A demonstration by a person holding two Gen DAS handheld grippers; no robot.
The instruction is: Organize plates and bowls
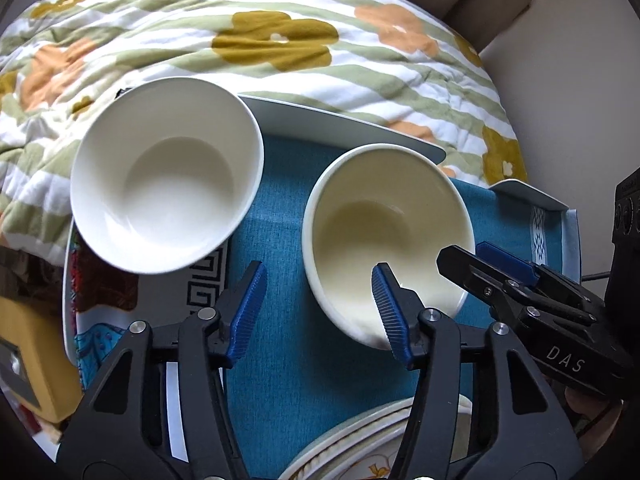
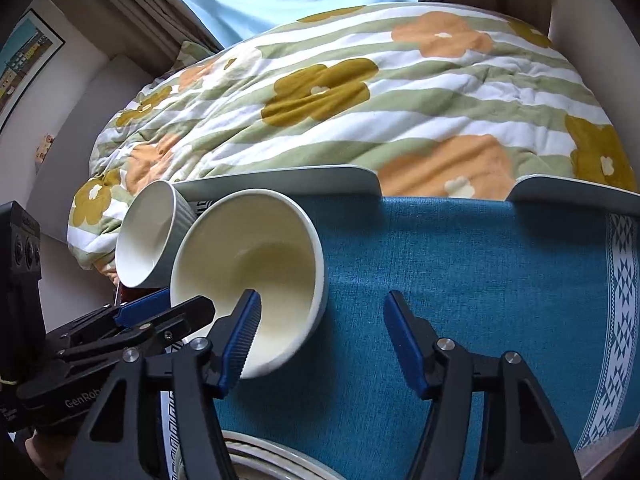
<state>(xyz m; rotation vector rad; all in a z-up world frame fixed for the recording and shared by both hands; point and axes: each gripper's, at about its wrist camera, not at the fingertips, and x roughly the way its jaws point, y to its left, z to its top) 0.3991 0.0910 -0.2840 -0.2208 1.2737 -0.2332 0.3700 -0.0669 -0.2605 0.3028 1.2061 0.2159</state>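
Blue-padded jaws bracket a cream bowl's rim on a teal cloth

Left gripper [image 1: 318, 312], half open, holds nothing; one pad sits inside the cream bowl [image 1: 384, 240], the other outside, likely set to pinch its wall; right gripper [image 2: 320, 340], half open and empty, straddles the rim from the other side; white bowl [image 1: 168, 176], upper left, rests on a patterned plate [image 1: 80, 320], apparently awaiting stacking.

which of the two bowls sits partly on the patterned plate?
The pure white glossy bowl, farther from both claws: its near side overlaps the patterned plate. The cream-tinted bowl stands on the teal cloth alone.
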